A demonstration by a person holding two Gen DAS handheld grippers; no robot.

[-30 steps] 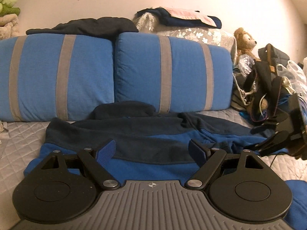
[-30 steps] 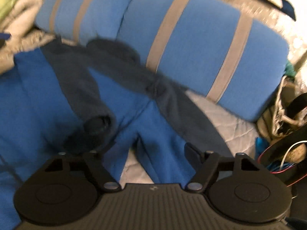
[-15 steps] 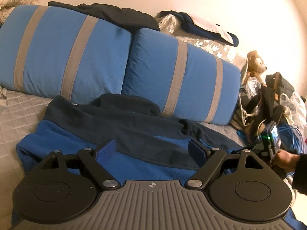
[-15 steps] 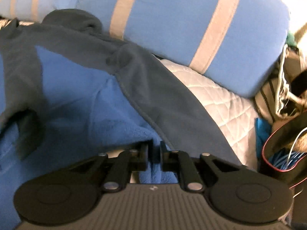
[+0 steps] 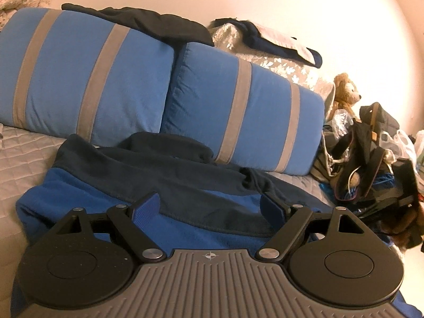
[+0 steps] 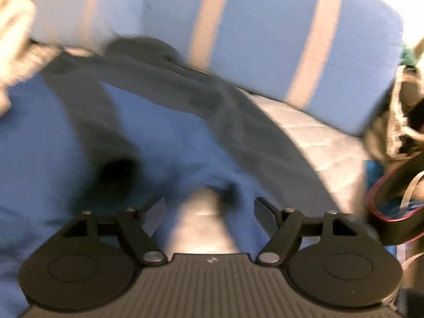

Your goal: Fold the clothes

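Left gripper (image 5: 209, 208): fingers spread wide apart, holding nothing, hovering low over the near part of the fleece.
Right gripper (image 6: 209, 210): fingers spread wide apart, nothing between them but cloth lying below; this view is blurred.
Fleece (image 5: 164, 185): a blue garment with a dark navy upper part, spread on the bed just in front of the pillows. Its dark collar end touches the foot of the pillows. In the right wrist view one dark sleeve (image 6: 106, 132) lies folded across the blue body, and the other dark sleeve (image 6: 254, 132) runs out toward the bed's right edge.
Bed (image 5: 23, 156): grey quilted cover, bare at the left edge and in a strip beside the right sleeve.
Pillows (image 5: 87, 79): two blue ones with grey stripes, standing side by side along the head of the bed.
Dark garment (image 5: 148, 23): draped on top of the left pillow.
Teddy bear (image 5: 344, 92): at the right end of the pillows, above a heap of bags (image 5: 371, 159).
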